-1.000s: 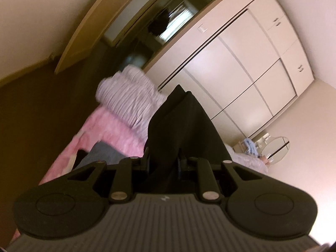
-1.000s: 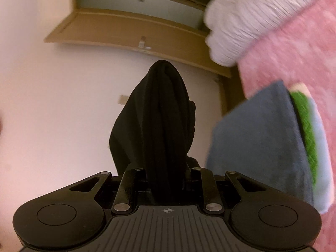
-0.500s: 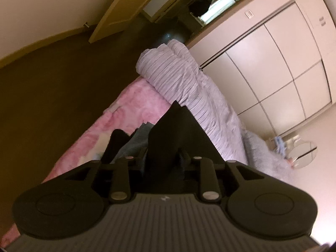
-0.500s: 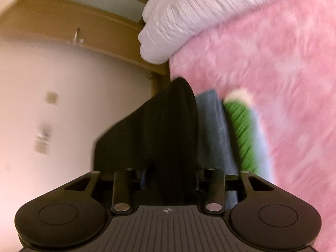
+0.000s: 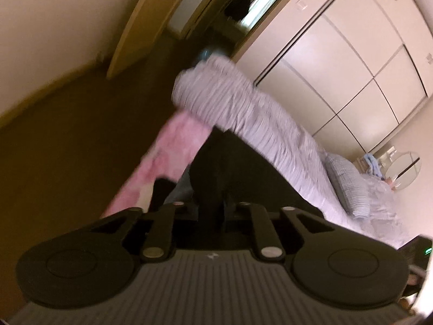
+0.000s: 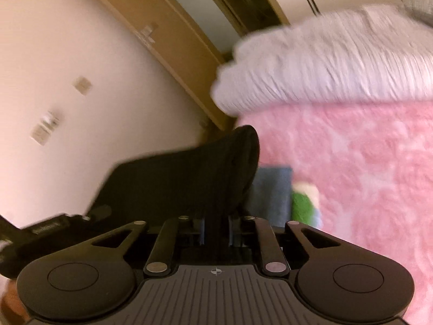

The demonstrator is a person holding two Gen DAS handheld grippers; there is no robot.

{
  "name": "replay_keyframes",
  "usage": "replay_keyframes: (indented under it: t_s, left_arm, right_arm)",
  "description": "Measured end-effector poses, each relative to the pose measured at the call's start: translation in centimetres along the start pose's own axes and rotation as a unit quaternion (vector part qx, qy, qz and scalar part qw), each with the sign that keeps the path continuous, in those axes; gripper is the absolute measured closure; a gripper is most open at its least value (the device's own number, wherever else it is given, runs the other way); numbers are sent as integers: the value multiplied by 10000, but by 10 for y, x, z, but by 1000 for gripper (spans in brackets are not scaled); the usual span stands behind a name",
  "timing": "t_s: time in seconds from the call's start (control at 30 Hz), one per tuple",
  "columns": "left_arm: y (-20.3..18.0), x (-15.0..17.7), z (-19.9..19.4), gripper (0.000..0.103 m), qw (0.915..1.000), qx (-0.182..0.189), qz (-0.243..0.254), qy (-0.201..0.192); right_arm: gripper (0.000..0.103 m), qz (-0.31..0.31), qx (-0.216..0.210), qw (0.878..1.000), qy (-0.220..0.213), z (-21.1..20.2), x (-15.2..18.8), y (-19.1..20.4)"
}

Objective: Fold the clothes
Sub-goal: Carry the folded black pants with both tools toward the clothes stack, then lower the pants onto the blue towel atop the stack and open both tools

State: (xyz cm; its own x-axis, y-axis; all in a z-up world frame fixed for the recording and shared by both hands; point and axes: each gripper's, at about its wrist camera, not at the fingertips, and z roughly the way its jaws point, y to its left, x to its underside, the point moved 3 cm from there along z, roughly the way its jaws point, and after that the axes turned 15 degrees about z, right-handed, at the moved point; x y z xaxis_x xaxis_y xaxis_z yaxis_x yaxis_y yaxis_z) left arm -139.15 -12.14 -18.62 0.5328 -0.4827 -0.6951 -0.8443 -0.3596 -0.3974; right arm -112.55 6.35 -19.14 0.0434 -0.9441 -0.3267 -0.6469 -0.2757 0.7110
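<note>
Black garment hangs pinched in both the left gripper and the right gripper, fingers clamped, above the pink bed.

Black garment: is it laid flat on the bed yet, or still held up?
Held up. The black garment is pinched in both the left tool and the right tool, above the pink blanket.

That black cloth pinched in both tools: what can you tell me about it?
The black garment is plain, dark, soft-looking fabric, bunched and draped. The left tool and right tool are each shut on part of it, holding it above the pink blanket. The frames are blurred, so its type stays unclear.
</note>
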Motion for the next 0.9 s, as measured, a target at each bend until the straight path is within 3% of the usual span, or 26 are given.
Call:
replay_keyframes:
  t_s: [0.1,0.2,0.33,0.4,0.43,0.5,0.6,0.7,0.83,0.9]
  left_arm:
    - [-7,-8,-5,82,9998,-19,211,-12]
    - [-14,-22,-22,84,9992,-93,338,-197]
    - [-30,-50,-30,84,9958,-135,726,-546]
    - [-43,-58,-19,85,9928,-236,1055,-520]
    - [-49,-61,-13,85,9908,-266,1231,-495]
    - [-55,-61,6,85,9892,-171,1421,-324]
    - [-42,-47,42,89,9916,-143,1285,76]
    - [-19,-29,63,98,9926,-171,1206,-12]
    - [-14,-27,50,99,9938,-216,1087,-83]
    - [-14,-27,41,99,9944,-240,1024,-105]
  right_arm:
    - [68,446,48,9990,16,-7,-4,-9]
    - [64,245,317,9990,-201,-22,-15,0]
    - [64,-444,500,9937,-903,-44,-31,24]
    - [66,-820,477,9910,-944,-37,-33,35]
    - [72,-1005,461,9893,-950,-33,-33,41]
    - [79,-1110,430,9894,-836,-20,-32,44]
    - [81,-1094,497,9913,-532,10,-30,33]
    - [82,-673,332,9969,-255,30,-31,15]
    - [83,43,-65,10000,-25,47,-39,-6]
    - [83,-43,-87,10000,-23,46,-42,-3]
